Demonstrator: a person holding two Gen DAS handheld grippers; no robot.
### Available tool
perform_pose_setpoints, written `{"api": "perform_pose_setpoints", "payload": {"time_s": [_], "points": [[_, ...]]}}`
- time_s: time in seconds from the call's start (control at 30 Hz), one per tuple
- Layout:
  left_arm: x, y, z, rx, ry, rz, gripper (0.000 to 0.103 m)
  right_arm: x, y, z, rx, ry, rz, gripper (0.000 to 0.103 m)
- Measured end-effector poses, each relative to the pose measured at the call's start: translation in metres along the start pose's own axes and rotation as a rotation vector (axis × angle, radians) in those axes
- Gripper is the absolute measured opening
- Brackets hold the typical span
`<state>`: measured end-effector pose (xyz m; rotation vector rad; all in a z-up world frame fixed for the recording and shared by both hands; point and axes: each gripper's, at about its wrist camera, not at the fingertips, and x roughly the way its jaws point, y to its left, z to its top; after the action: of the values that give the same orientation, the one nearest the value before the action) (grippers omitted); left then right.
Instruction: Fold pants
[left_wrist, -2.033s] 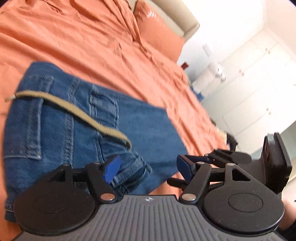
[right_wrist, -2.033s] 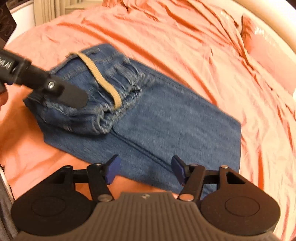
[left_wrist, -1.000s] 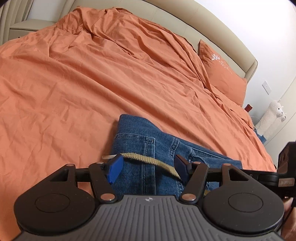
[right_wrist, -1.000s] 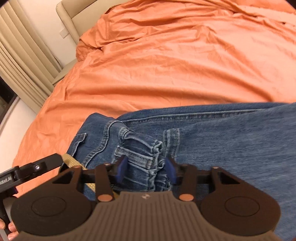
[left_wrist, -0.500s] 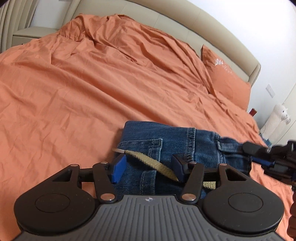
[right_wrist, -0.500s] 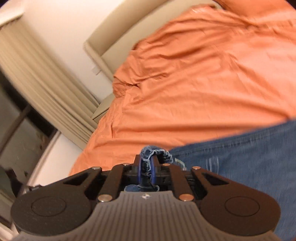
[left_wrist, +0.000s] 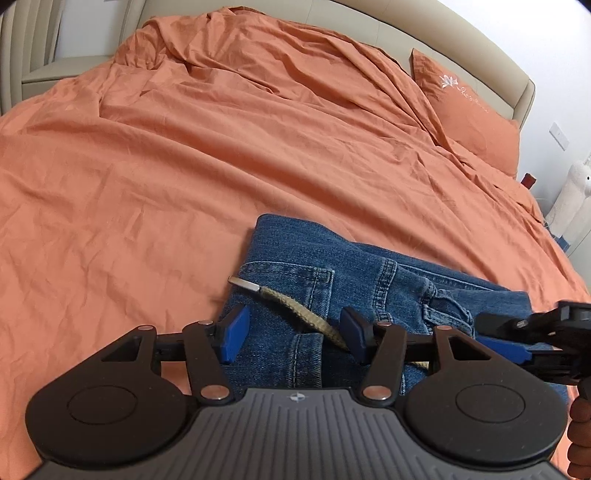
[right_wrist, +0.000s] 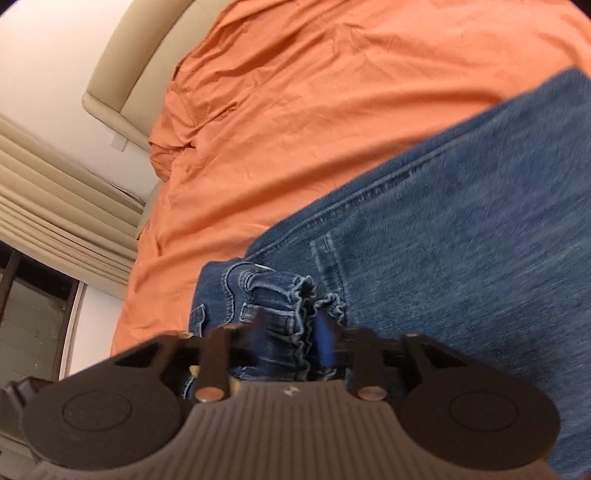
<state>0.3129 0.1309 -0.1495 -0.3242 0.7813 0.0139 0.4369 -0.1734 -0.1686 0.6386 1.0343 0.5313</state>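
Note:
Blue jeans (left_wrist: 388, 280) lie folded on the orange bed cover (left_wrist: 184, 166). A tan cord with a metal tip (left_wrist: 291, 304) runs across their waist. My left gripper (left_wrist: 293, 334) hovers open over the near edge of the jeans, one blue pad on each side of the cord. My right gripper (left_wrist: 495, 334) comes in low from the right at the waistband. In the right wrist view, the right gripper (right_wrist: 291, 336) has its jaws opening. The gathered denim waistband (right_wrist: 299, 295) stands loose between them, and the rest of the jeans (right_wrist: 461, 221) spreads off to the right.
An orange pillow (left_wrist: 469, 107) leans on the beige headboard (left_wrist: 369, 22) at the far right. A white plush toy (left_wrist: 572, 192) stands beside the bed. Beige curtains (right_wrist: 55, 192) and a window are past the bed's left edge. A hand (left_wrist: 580, 435) shows at the lower right.
Half a second ago the right gripper was shut on the bunched waistband; its jaws have now parted and it has rolled and dropped toward the jeans. The left gripper narrowed slightly.

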Motion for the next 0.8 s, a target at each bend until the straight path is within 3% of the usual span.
{"api": "perform_pose_setpoints", "payload": {"time_s": [0.07,0.23,0.33,0.4,0.43,0.5,0.6,0.8], "points": [[0.0,0.0,0.0,-0.001,0.0,-0.003,0.063,-0.007,-0.002,-0.001,-0.007,-0.006,-0.002,0.054],[0.0,0.0,0.0,-0.012,-0.001,-0.009,0.063,0.011,-0.021,-0.007,0.093,0.095,0.01,0.053],[0.001,0.001,0.0,-0.008,-0.001,-0.007,0.063,0.017,-0.021,-0.01,0.11,0.097,0.003,0.044],[0.002,-0.001,0.0,0.012,0.001,0.004,0.063,0.017,-0.017,-0.008,0.126,0.111,0.014,0.03],[0.002,-0.003,-0.001,0.025,0.002,0.012,0.063,0.017,-0.013,-0.007,0.121,0.115,0.003,0.03],[0.001,-0.006,-0.002,0.05,0.001,0.019,0.063,0.015,-0.001,-0.004,0.074,0.12,-0.038,0.019],[-0.008,-0.004,0.0,0.043,-0.019,0.002,0.058,0.007,0.028,-0.001,-0.038,0.107,-0.101,0.012],[-0.056,0.036,0.011,-0.184,-0.234,-0.138,0.057,-0.025,0.115,0.016,-0.271,0.063,-0.138,0.007]]}}
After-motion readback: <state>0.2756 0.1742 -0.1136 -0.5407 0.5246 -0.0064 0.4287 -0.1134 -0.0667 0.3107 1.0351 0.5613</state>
